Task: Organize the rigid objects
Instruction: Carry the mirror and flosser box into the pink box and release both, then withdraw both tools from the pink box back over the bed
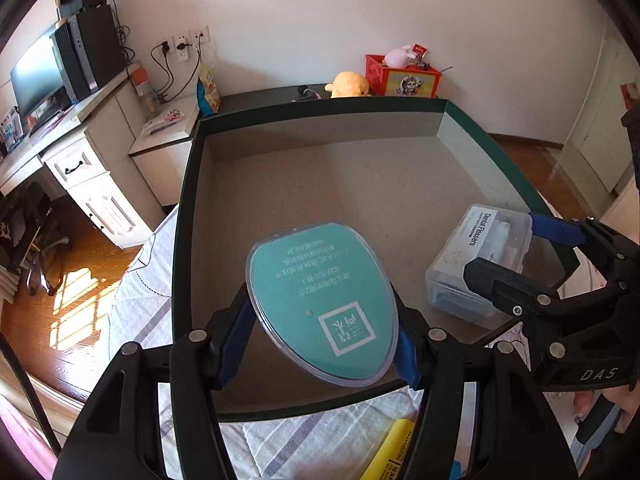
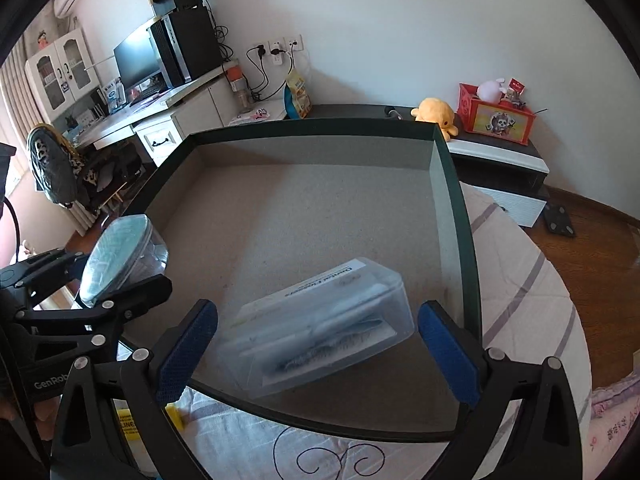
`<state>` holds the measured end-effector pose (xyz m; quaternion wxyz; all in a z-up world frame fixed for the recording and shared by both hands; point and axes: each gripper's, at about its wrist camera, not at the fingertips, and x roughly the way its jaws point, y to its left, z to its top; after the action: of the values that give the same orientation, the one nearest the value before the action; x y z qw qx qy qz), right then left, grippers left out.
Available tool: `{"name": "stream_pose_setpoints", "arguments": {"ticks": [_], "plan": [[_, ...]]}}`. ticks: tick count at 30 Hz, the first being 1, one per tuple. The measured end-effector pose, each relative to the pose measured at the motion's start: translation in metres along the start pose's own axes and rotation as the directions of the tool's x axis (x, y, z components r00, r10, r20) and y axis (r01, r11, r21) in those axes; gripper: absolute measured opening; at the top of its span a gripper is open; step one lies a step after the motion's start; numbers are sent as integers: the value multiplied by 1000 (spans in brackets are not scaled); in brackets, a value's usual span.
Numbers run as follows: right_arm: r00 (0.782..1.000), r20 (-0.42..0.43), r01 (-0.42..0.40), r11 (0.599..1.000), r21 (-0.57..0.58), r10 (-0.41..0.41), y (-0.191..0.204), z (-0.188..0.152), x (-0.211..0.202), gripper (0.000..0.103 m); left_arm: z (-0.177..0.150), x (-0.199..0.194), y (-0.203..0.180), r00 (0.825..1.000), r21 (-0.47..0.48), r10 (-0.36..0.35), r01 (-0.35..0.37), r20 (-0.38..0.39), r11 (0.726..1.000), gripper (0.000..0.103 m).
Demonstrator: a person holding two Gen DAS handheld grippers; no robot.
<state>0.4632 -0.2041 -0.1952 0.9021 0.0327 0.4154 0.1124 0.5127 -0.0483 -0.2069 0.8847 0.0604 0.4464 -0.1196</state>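
Left wrist view: a dark green cardboard box (image 1: 184,216) sits on the bed as the collecting bin. Left tongs (image 1: 324,336) clamp the teal oval case (image 1: 320,300) above its floor, likely for placing. Right tongs (image 2: 316,344) spread apart around the dental flossers box (image 2: 320,320) resting inside.

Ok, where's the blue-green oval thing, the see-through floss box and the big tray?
teal oval case (image 1: 324,304), left wrist view, middle of its printed lid.
dental flosser box (image 2: 320,324), right wrist view, middle of its clear lid.
tray (image 2: 312,125), right wrist view, far dark rim.
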Motion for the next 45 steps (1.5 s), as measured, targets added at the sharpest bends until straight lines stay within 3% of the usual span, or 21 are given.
{"name": "stream_pose_setpoints", "arguments": {"ticks": [4, 7, 11, 15, 17, 24, 28, 32, 35, 38, 45], "plan": [[999, 33, 20, 1000, -3, -19, 3, -4, -17, 103, -9, -31, 5, 996, -28, 20, -18, 89, 999, 86], [994, 106, 26, 1000, 9, -27, 6, -11, -50, 103, -22, -72, 7, 980, -47, 53, -45, 189, 998, 95], [970, 238, 53, 999, 4, -52, 19, -28, -114, 103, -51, -135, 5, 940, -82, 130, -109, 317, 991, 100], [929, 361, 96, 995, -24, -81, 45, -63, -178, 103, -93, -199, 0, 886, -145, 188, -138, 424, 980, 103], [902, 421, 117, 993, -26, -95, 60, -82, -208, 103, -114, -227, -5, 859, -173, 216, -151, 464, 973, 103], [839, 530, 166, 986, -32, -124, 104, -148, -285, 103, -187, -301, -31, 799, -211, 266, -178, 539, 961, 103], [811, 566, 188, 982, -11, -150, 116, -181, -317, 103, -217, -329, -42, 786, -207, 252, -161, 564, 965, 103], [803, 577, 183, 983, -6, -146, 127, -203, -338, 103, -237, -348, -51, 782, -194, 234, -147, 577, 970, 103], [796, 585, 192, 981, 2, -157, 131, -212, -350, 103, -249, -361, -56, 765, -191, 243, -159, 596, 969, 103], [786, 597, 198, 980, 6, -162, 133, -217, -359, 103, -256, -372, -60, 752, -181, 238, -160, 615, 970, 103], [769, 616, 206, 978, 15, -172, 138, -232, -374, 103, -261, -382, -66, 740, -171, 237, -166, 630, 971, 103]]}}
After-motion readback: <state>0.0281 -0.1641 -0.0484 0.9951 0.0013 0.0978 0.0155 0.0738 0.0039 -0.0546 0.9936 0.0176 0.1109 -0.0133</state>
